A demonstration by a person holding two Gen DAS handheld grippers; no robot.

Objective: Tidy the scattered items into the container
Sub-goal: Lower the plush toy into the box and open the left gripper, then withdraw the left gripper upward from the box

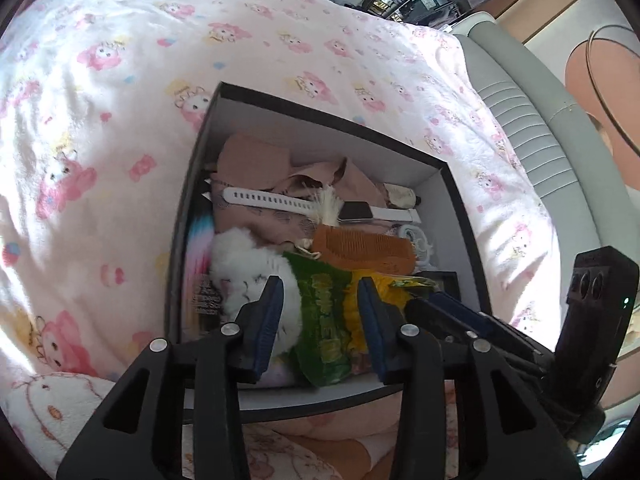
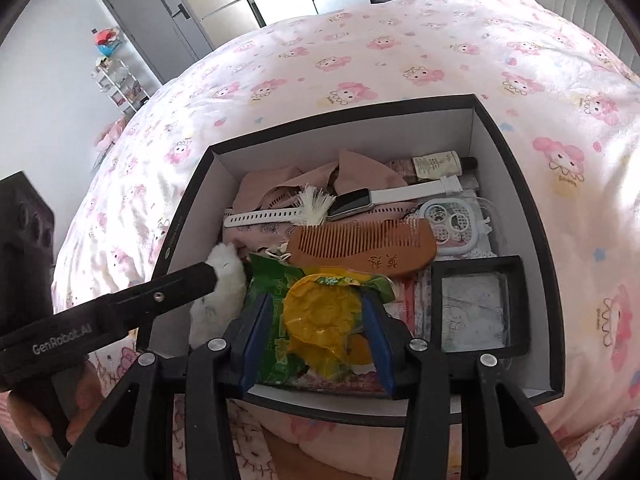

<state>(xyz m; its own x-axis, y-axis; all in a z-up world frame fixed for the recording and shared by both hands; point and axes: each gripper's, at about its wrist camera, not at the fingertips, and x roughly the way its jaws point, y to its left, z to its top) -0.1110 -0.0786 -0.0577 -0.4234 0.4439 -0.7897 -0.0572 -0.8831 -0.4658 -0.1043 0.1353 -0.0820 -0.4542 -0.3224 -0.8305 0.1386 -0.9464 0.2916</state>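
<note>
A black box with a white inside [image 1: 320, 128] [image 2: 516, 152] lies on the bed. It holds a wooden comb [image 1: 360, 250] [image 2: 364, 246], a white smartwatch [image 1: 352, 211] [image 2: 352, 202], pink cloth, a white fluffy item [image 1: 248, 264] [image 2: 224, 280] and a green and yellow snack packet [image 1: 324, 320] [image 2: 316, 316]. My left gripper [image 1: 320, 312] is open over the packet and the fluffy item. My right gripper [image 2: 316, 340] has its fingers on either side of the packet, low in the box.
The bed has a pink cartoon-print blanket [image 1: 120, 120] [image 2: 360, 52]. A black framed square [image 2: 476, 308] and a round white plastic piece [image 2: 448, 220] lie at the box's right. A grey padded headboard [image 1: 532, 120] is at the right. A door and shelves [image 2: 160, 12] stand beyond the bed.
</note>
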